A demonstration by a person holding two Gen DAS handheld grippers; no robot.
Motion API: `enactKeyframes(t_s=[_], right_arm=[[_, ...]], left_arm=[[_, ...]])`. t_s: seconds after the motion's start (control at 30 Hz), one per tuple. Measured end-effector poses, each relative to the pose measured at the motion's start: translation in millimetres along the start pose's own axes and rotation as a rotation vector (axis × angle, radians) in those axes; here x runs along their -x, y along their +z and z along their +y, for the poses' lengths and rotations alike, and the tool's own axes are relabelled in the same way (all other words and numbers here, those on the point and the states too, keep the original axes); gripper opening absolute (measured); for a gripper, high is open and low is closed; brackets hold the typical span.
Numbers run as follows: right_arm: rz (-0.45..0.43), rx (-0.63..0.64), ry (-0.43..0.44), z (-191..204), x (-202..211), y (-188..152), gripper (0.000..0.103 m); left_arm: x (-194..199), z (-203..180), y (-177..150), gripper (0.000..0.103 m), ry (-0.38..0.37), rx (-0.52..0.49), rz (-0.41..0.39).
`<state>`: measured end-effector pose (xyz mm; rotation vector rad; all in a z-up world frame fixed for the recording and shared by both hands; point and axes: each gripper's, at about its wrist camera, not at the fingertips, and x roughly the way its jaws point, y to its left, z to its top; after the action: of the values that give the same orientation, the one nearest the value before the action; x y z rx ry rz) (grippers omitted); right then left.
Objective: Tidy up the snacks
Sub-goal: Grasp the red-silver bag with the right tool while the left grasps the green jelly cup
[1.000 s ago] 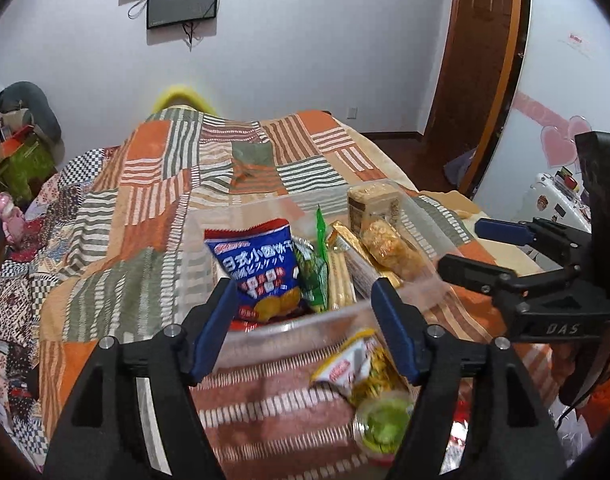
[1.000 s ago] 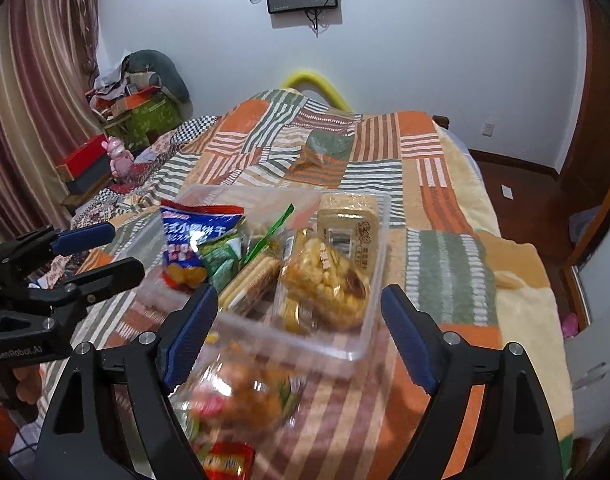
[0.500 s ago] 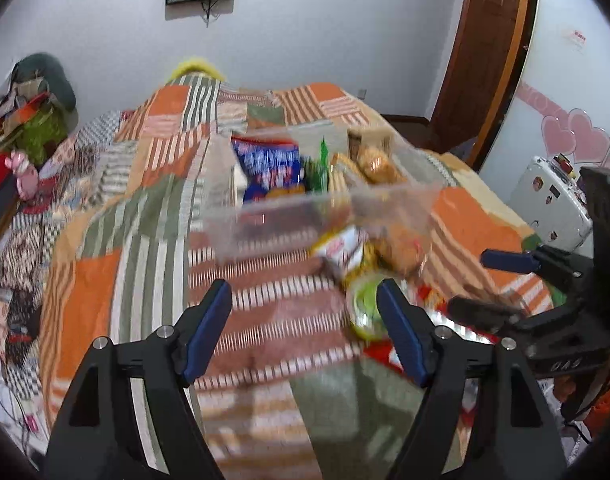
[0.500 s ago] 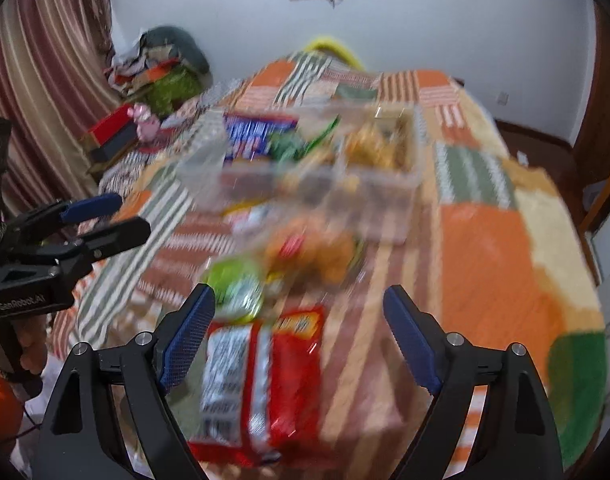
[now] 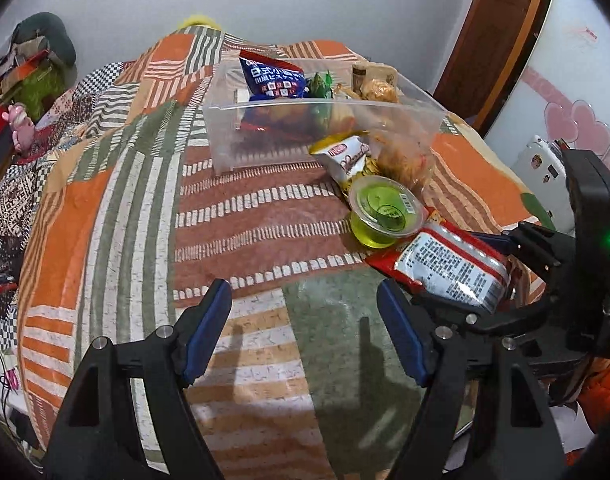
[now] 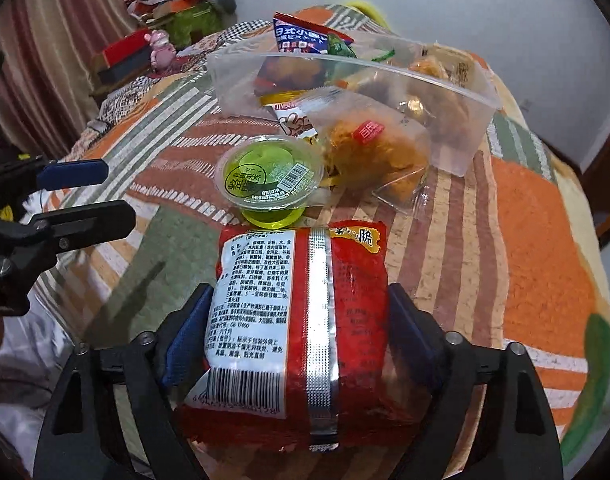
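Note:
A clear plastic bin (image 5: pixel 265 136) (image 6: pixel 457 128) on the patchwork bed holds a blue snack bag (image 5: pixel 273 76) (image 6: pixel 301 36) and other snacks. In front of it lie a green jelly cup (image 5: pixel 385 210) (image 6: pixel 271 178), a yellow-white packet (image 5: pixel 347 158) and a clear bag of golden pastry (image 6: pixel 379 154) (image 5: pixel 405 156). A red noodle packet (image 6: pixel 301 320) (image 5: pixel 449 268) lies between the spread fingers of my right gripper (image 6: pixel 299 330), which is open around it. My left gripper (image 5: pixel 305 332) is open and empty above the bedspread, to the left of the red packet.
The bed's patchwork cover (image 5: pixel 105 208) falls away at the left and right edges. Clutter and a pink toy (image 5: pixel 19 120) sit at the far left. A wooden door (image 5: pixel 501 28) and a white case (image 5: pixel 541 164) stand at the right.
Both grippers pulled back from the bin toward the near end of the bed. My right gripper came down around the red noodle packet, its fingers now on either side of it.

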<state>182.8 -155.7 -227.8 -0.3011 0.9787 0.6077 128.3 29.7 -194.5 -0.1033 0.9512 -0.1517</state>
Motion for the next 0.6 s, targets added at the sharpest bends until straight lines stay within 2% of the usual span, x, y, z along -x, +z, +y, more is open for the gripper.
enactKeyframes(t_s=[0.03, 0.1, 0.43, 0.6], right_arm=[[-0.002, 0.002, -0.003, -1, 2, -1, 0.069], [-0.008, -0.011, 0.002, -7, 8, -4, 0.064], [-0.077, -0.157, -0.044, -54, 45, -25, 0.064], [-0.111, -0.221, -0.051, -76, 57, -27, 0.064]], left_arm=[[-1, -2, 0, 0.075, -0.004, -0.001, 0.0], [-3, -8, 3, 0.075, -0.012, -0.012, 0.001], [-33, -41, 26, 0.075, -0.035, -0.06, 0.016], [-61, -51, 37, 0.075, -0.013, -0.081, 0.041]])
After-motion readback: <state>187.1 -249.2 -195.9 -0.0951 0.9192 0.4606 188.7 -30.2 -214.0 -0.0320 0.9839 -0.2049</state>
